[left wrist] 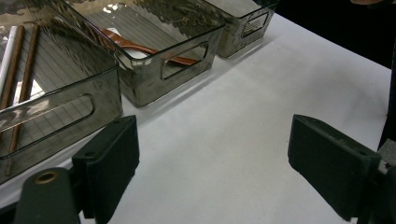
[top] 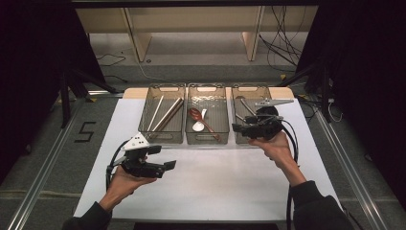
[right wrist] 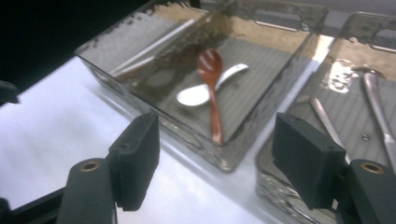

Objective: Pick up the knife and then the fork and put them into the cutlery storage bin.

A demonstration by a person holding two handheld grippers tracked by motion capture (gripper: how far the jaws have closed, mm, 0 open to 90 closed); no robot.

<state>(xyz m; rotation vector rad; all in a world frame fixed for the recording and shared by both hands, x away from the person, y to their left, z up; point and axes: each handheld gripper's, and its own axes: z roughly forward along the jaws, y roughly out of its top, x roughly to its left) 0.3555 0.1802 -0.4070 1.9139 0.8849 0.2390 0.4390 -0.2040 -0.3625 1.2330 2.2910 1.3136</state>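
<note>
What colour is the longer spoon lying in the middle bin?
Reddish brown, like lacquered wood; the spoon crosses a white one, clearest in the right gripper view.

Dim surroundings, bright tabletop, glare, slight blur

Three smoked-plastic bins stand in a row on one white table (top: 210, 182): a left bin (top: 163, 135), a middle bin (top: 207, 138) and a right bin (top: 239, 96). The left bin holds about four long sticks (top: 165, 115), some brown, some pale; the exact count is hard to make out. The middle bin holds two spoons, one reddish-brown wooden spoon (top: 203, 120) and one white spoon (top: 199, 124). The right bin holds at least two metal utensils (right wrist: 378, 109); part of that bin is hidden. Two hands each carry one gripper, the left gripper (top: 167, 164) and the right gripper (top: 238, 127), two in all.
</note>
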